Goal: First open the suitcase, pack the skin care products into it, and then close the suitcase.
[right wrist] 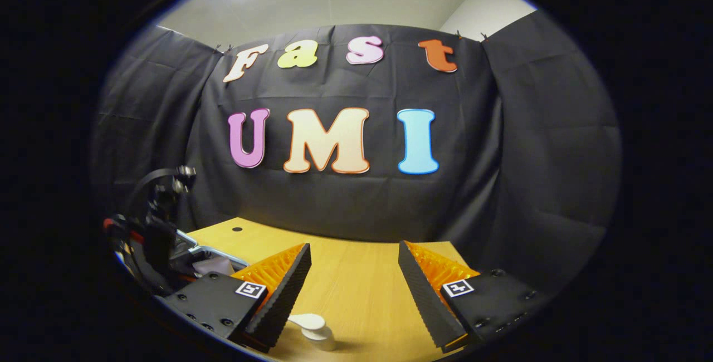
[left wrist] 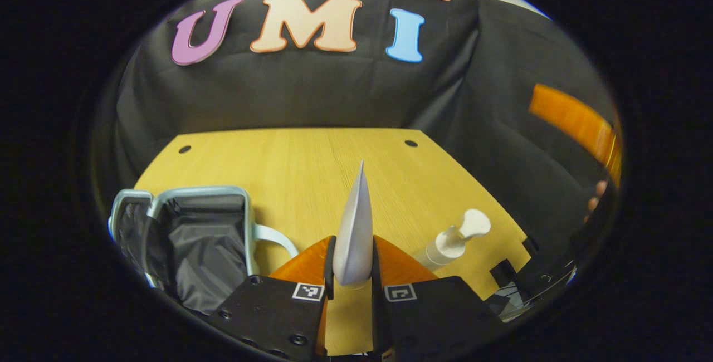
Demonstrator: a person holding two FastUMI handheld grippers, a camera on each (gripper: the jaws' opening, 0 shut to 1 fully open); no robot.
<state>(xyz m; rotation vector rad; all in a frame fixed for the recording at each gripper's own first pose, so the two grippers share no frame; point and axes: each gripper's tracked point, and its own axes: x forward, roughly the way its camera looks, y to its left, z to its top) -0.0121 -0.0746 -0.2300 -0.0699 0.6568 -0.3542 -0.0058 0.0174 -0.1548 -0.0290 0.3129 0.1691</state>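
A pale tube [left wrist: 355,228] is clamped upright between the left gripper [left wrist: 353,264] fingers, right of the open suitcase [left wrist: 192,236]. The pump bottle [left wrist: 454,239] lies farther right of it. The right gripper [right wrist: 353,289] is held spread, nothing between its fingers.

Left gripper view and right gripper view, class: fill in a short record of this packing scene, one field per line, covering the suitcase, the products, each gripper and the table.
suitcase: open, lying on the table's left part in the left gripper view, dark lining showing
held item: pale tube, upright, clamped between the fingers of the left gripper
pump bottle: white, lying on the table, right of the tube
right gripper: open, nothing between its fingers, above the pump bottle's head
table: light wood
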